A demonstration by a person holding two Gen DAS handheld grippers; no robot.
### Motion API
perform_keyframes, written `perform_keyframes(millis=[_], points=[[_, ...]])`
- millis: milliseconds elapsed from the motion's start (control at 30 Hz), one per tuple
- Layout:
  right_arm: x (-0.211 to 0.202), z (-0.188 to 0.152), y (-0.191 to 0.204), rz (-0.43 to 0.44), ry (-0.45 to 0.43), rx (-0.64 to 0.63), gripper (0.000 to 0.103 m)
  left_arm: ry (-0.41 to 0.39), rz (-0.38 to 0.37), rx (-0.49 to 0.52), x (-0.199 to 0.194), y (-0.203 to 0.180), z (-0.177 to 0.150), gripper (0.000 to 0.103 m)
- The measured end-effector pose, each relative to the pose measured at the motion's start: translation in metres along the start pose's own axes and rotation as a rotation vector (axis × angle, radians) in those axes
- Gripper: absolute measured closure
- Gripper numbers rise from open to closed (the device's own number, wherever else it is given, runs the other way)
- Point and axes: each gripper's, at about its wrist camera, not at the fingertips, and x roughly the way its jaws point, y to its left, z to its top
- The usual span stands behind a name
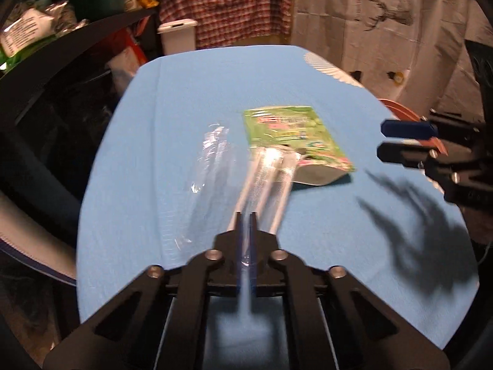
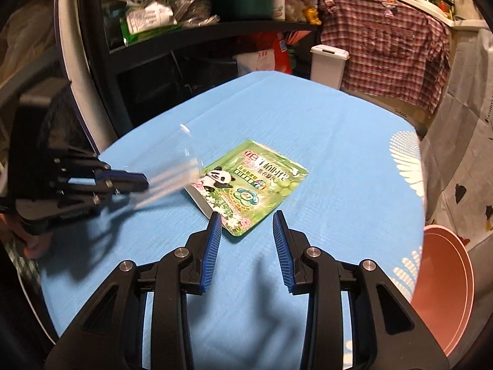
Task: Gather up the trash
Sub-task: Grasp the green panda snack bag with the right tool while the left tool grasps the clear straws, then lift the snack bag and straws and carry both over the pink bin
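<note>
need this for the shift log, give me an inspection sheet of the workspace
Surface: table under a blue cloth.
Job's things: clear plastic wrapper, blurred; green panda pouch lying flat on the cloth.
Clutter: nothing seen on the cloth.
Grippers: left gripper shut on the wrapper; right gripper open, just short of the pouch.
Cables: nothing seen.
Surroundings: pink basin beside the table, white bin, plaid shirt, stocked shelves.

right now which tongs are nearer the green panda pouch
Right. The open right tongs hover at the flat green panda-print pouch, one finger at its near corner. The left tongs, shut on a clear plastic wrapper, sit left of it.
</note>
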Motion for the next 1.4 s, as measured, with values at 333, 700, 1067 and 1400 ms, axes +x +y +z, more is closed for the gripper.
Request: perform_keyframes(millis=[333, 700, 1067, 1400], points=[[0.036, 0.008, 0.012, 0.031, 0.035, -0.047, 0.067, -0.039, 0.021, -0.11, -0.005, 0.024, 0.01, 0.097], [0.05, 0.003, 0.021, 0.018, 0.061, -0.108, 0.066, 0.011, 0.081, -0.112, 0.019, 0.031, 0.013, 0.065], [0.048, 0.007, 0.019, 0.003, 0.048, -0.107, 0.092, -0.013, 0.073, -0.087, 0.015, 0.026, 0.02, 0.098], [0.017, 0.011, 0.005, -0.048, -0.008, -0.054, 0.101, -0.067, 0.076, -0.078, -0.004, 0.016, 0.033, 0.098]])
